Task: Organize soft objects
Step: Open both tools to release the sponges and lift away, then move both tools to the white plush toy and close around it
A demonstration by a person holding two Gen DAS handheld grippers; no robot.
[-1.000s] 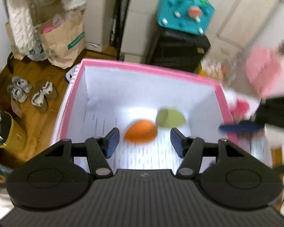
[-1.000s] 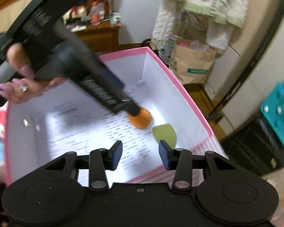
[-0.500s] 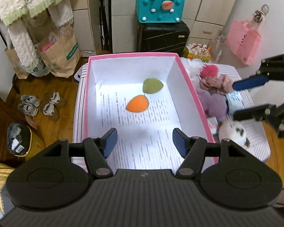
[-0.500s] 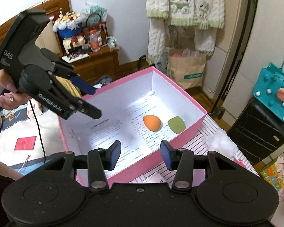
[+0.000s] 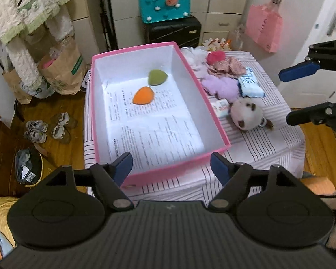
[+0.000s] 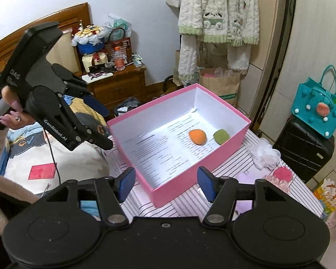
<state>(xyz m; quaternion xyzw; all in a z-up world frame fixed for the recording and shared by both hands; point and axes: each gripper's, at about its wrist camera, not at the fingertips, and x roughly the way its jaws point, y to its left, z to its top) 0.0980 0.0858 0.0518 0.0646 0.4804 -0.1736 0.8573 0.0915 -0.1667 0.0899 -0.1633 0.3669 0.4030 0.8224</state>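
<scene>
both grippers lifted off pink box (image 5: pixel 215 114), empty

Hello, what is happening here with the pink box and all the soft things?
A person holds tongs in each hand and is sorting soft objects into the pink box. An orange sponge and a green sponge already lie inside. Both the left tongs and the right tongs are empty, and their jaws have just been opening. The plush toy and purple puff wait beside the box.
</scene>
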